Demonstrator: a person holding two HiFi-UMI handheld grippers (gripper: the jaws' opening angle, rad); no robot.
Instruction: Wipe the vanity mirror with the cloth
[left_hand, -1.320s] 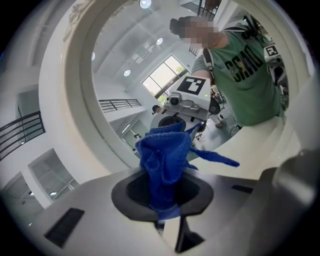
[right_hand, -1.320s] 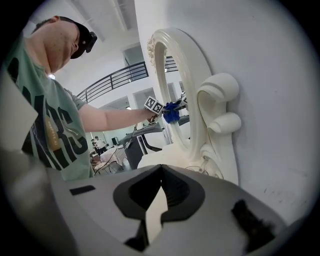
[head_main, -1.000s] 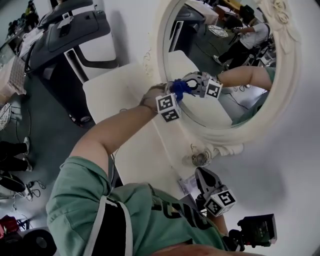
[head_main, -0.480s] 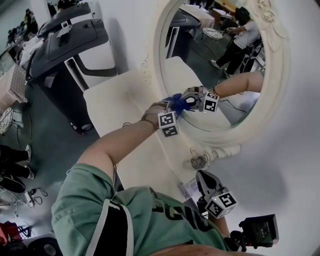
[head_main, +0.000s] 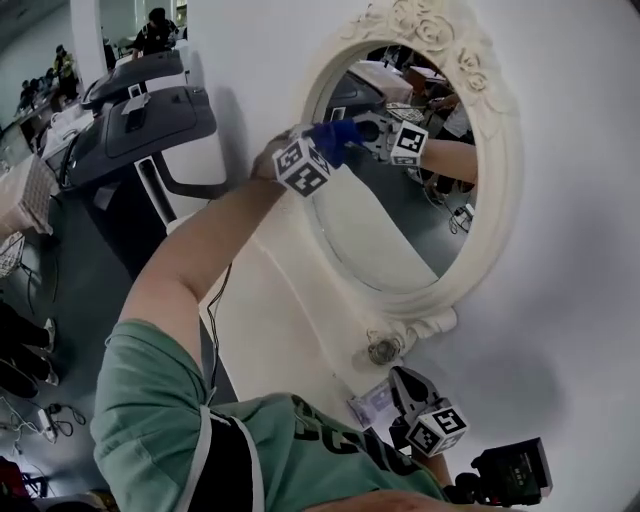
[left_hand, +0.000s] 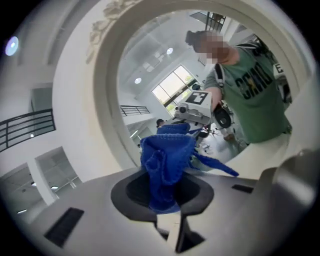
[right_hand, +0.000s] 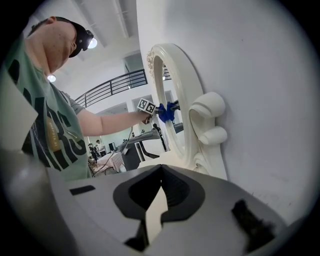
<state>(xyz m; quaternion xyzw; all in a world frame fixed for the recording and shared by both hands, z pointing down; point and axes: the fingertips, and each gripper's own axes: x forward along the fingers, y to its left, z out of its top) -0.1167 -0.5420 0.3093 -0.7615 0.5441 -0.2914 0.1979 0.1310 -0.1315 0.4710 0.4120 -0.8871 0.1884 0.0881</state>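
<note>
An oval vanity mirror (head_main: 400, 215) in an ornate cream frame (head_main: 500, 180) hangs against the white wall. My left gripper (head_main: 335, 135) is raised to the upper left of the glass, shut on a bunched blue cloth (head_main: 335, 133) that presses on the glass. In the left gripper view the blue cloth (left_hand: 167, 160) sticks up from between the jaws in front of the mirror (left_hand: 200, 75). My right gripper (head_main: 412, 385) hangs low, below the frame's foot, shut with nothing in it. In the right gripper view the frame (right_hand: 177, 115) and the cloth (right_hand: 166, 112) show edge-on.
A cream vanity tabletop (head_main: 255, 310) runs under the mirror. A treadmill (head_main: 140, 110) stands at the far left on a dark floor. A black device (head_main: 510, 470) sits at the bottom right. A small paper (head_main: 368, 405) lies on the tabletop by my right gripper.
My left gripper has moved with the cloth from the lower left of the glass up to its upper left. The right gripper has stayed low.
</note>
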